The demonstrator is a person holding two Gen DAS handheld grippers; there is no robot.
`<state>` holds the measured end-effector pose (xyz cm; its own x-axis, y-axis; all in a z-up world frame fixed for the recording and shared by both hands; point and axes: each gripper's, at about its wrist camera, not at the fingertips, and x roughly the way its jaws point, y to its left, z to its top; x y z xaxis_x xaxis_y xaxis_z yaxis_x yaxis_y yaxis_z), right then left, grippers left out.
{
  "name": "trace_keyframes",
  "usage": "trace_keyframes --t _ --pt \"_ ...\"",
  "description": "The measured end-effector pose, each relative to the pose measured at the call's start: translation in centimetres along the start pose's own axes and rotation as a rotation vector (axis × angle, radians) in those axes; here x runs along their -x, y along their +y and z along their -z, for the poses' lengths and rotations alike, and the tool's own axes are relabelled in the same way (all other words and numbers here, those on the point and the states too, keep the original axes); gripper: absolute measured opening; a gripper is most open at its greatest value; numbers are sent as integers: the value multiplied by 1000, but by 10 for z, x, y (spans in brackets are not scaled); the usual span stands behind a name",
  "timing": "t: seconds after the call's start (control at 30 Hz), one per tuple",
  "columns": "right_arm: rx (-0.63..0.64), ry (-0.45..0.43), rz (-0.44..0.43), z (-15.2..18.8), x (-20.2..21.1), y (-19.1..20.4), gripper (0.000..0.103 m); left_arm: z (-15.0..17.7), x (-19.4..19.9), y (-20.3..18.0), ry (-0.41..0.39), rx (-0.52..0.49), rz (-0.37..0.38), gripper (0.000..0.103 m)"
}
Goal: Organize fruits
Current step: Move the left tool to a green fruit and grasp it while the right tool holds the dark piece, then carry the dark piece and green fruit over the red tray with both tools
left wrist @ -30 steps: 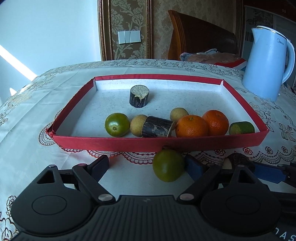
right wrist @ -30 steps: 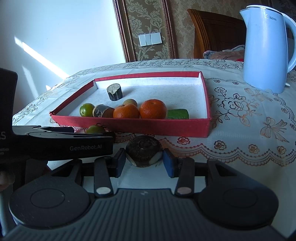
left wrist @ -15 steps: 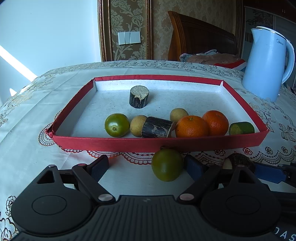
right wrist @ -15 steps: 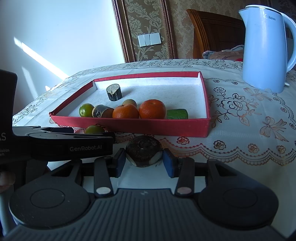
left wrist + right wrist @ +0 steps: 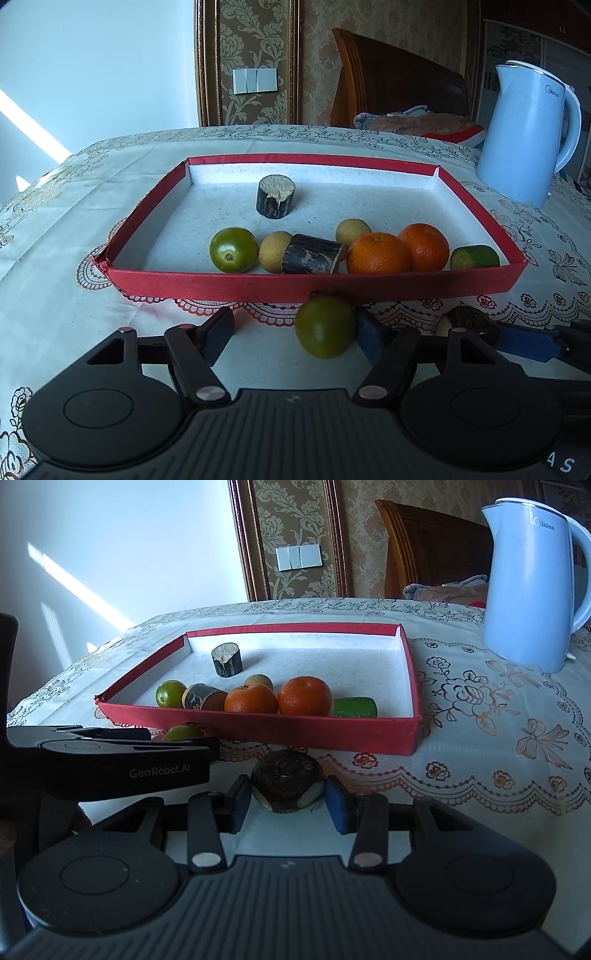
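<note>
We've got both grippers spread open on the tablecloth just short of the red tray point(image 5: 314, 286), left gripper point(image 5: 295, 332) with the green fruit point(image 5: 325, 326) against its right pad, right gripper point(image 5: 288, 801) straddling the dark brown fruit point(image 5: 286, 784).

Right gripper point(image 5: 288, 799) open around a dark round fruit point(image 5: 287, 785) on the tablecloth point(image 5: 480, 746), pads just beside it. Red tray point(image 5: 258, 725) beyond, holding oranges point(image 5: 304, 696). Blue kettle point(image 5: 532, 579) far right.
</note>
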<state>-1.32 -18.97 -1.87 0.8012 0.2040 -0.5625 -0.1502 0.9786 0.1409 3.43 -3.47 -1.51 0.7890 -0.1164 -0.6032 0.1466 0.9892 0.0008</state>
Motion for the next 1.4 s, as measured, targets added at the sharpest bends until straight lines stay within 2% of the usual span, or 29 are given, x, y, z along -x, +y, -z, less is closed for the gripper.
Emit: trace_keyframes --t 0.27,0.53,0.9,0.97,1.4 --pt "6 5 5 0 -1 1 42 2 1 -2 -4 -10 7 63" --pt "15 12 11 -1 -1 3 43 4 5 1 -15 1 11 47" --pt "22 14 16 -1 -1 4 43 3 4 -2 -17 -15 -7 43" --pt "26 12 19 -1 -1 4 42 3 5 -2 -20 -13 -11 36" --pt "35 -9 32 -2 1 8 42 4 9 5 -47 24 -7 32"
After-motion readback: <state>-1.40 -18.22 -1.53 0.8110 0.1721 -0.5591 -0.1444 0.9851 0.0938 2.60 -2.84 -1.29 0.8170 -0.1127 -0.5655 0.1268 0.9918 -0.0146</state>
